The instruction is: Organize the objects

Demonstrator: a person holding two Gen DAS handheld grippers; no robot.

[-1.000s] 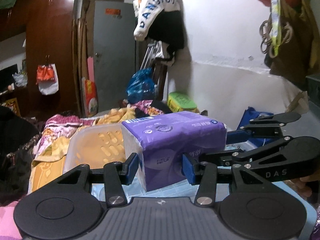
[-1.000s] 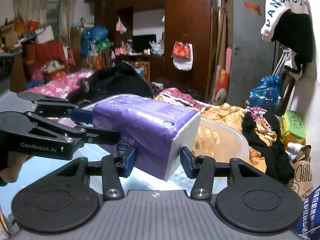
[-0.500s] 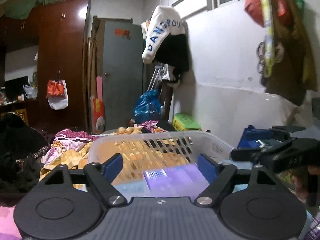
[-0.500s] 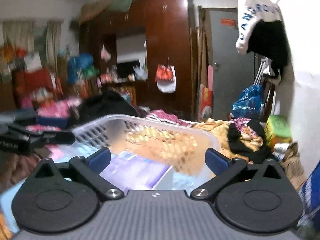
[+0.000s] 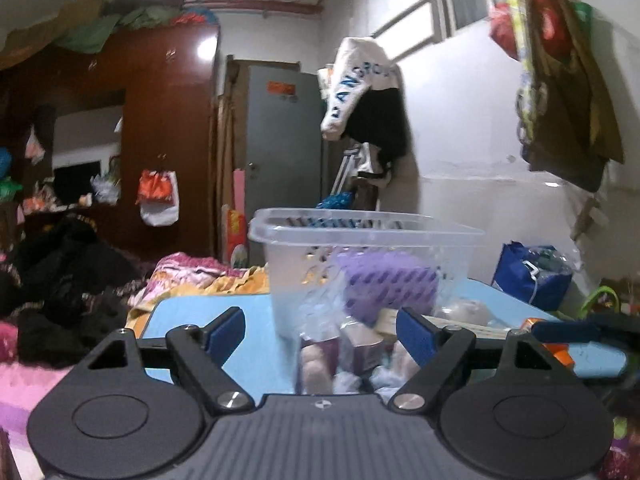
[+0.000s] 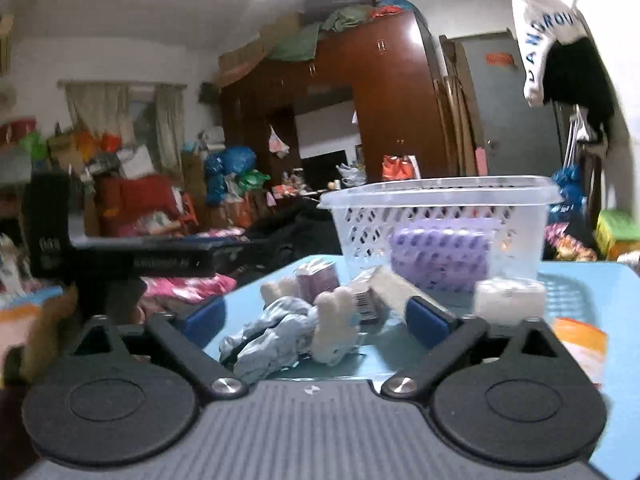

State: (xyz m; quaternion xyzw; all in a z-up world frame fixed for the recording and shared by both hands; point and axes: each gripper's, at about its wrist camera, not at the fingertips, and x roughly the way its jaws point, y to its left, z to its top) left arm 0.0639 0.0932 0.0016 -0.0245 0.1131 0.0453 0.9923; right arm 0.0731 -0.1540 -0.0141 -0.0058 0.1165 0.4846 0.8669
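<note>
A clear plastic basket (image 5: pixel 360 236) (image 6: pixel 440 204) stands on the light blue table (image 5: pixel 240 356) (image 6: pixel 580 280). The purple tissue pack (image 5: pixel 390 284) (image 6: pixel 440 258) lies inside it, seen through the wall. My left gripper (image 5: pixel 320 332) is open and empty, low in front of the basket. My right gripper (image 6: pixel 316 320) is open and empty, with a stuffed rabbit in light blue clothes (image 6: pixel 296 328) on the table between its jaws. Small purple packs (image 6: pixel 316 280) (image 5: pixel 360 352) lie in front of the basket.
A white roll-like pack (image 6: pixel 510 300) and an orange packet (image 6: pixel 580 340) lie on the table's right side. The other gripper shows at the edge of each view (image 5: pixel 580 330) (image 6: pixel 140 260). Piled clothes (image 5: pixel 60 280), a wardrobe and hanging bags surround the table.
Both grippers let go of the purple tissue pack into the basket, opened wide, then pulled back and dropped low to table level in front of the basket.
</note>
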